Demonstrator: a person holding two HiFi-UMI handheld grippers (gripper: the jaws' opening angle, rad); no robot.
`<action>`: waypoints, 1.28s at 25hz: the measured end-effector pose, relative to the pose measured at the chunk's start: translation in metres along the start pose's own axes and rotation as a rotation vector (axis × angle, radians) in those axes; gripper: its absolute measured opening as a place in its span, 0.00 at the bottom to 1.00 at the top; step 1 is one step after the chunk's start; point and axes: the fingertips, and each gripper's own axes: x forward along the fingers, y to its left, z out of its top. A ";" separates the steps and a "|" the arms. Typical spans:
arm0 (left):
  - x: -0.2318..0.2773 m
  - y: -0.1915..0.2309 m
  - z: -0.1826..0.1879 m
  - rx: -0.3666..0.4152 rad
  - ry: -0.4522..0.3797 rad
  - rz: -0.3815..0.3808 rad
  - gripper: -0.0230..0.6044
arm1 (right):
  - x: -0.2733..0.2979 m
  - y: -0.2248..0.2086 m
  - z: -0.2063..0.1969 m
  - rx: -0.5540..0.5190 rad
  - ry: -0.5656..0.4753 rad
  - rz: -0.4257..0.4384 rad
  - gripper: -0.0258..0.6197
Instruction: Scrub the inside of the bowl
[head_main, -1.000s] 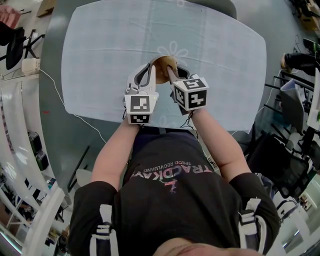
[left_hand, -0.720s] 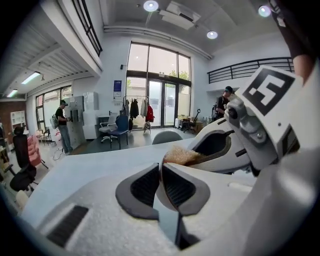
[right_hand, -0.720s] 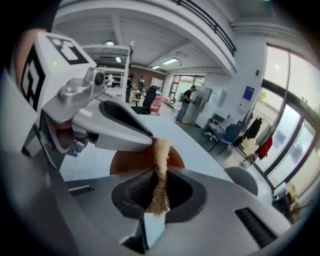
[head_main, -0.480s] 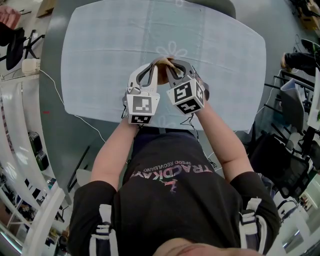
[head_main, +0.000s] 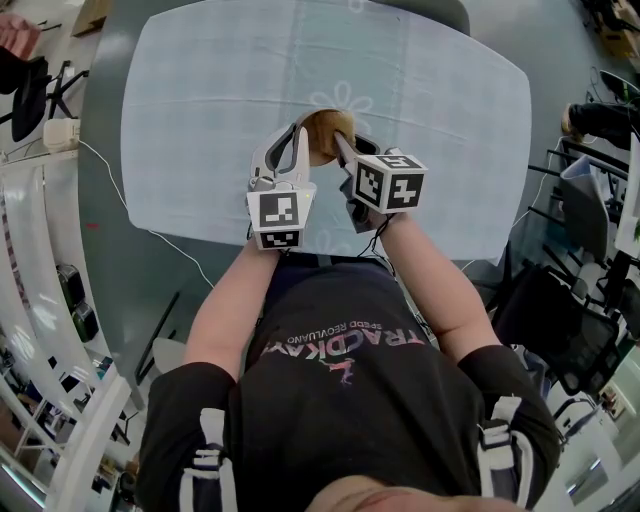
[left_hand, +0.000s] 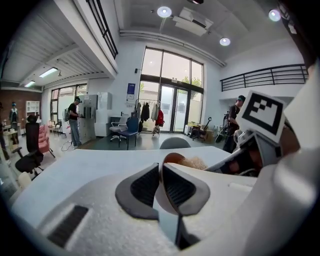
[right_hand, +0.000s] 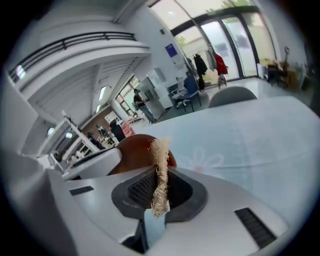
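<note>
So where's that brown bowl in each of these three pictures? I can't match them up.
Head view: the bowl sits just above the middle, on the tablecloth.
Left gripper view: the bowl is at the centre, its rim pinched by the left gripper.
Right gripper view: the bowl is left of centre, behind the loofah scrubber in the right gripper.
Shared landmark: the pale tablecloth.

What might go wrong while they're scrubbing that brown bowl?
1. The left claw grips the bowl only by its thin rim, so scrubbing pressure might twist it loose.
2. The right claw pinches a thin, fibrous scrubber; it might slip out or fold, letting hard claw tips knock the bowl.
</note>
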 end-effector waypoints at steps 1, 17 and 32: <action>0.000 0.001 0.000 -0.006 -0.001 0.005 0.09 | 0.000 0.000 -0.004 0.093 0.004 0.019 0.09; -0.006 0.015 -0.005 -0.036 0.007 0.047 0.09 | -0.002 0.021 -0.016 0.259 0.042 0.121 0.09; -0.009 0.027 -0.017 -0.035 0.046 0.071 0.08 | -0.047 0.007 0.035 -0.083 -0.177 0.075 0.09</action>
